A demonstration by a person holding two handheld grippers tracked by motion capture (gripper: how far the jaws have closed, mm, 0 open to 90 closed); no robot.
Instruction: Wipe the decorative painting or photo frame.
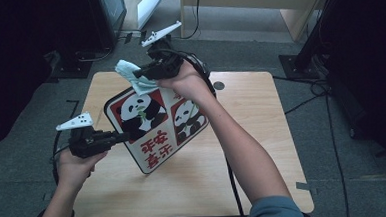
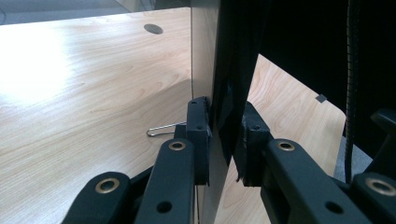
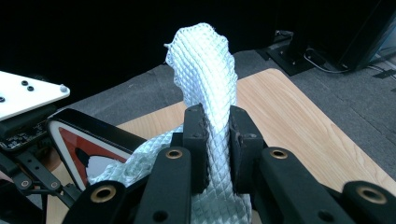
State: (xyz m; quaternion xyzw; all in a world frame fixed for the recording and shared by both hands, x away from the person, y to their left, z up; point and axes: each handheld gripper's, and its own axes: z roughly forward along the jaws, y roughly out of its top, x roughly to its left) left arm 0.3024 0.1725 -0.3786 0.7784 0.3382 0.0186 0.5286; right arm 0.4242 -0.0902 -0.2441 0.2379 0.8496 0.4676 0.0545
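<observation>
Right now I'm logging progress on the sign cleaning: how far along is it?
Setup looks done: the left hand-held gripper clamps the panda sign by its edge, tilted up off the wooden table. In hand: the right hand-held gripper grips a pale blue cloth at the sign's top edge. Left, probably: wiping down the panda face and setting the sign down.

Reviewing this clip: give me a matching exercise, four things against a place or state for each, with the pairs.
Things:
1. panda sign
2. cloth
3. left hand-held gripper
4. table

Places or states:
A. pinched between the right hand-held gripper's jaws
B. light wood, bearing a round hole near its far edge
C. held tilted above the tabletop, gripped at its left edge
D. shut on the sign's edge

Pairs: 1-C, 2-A, 3-D, 4-B
</observation>
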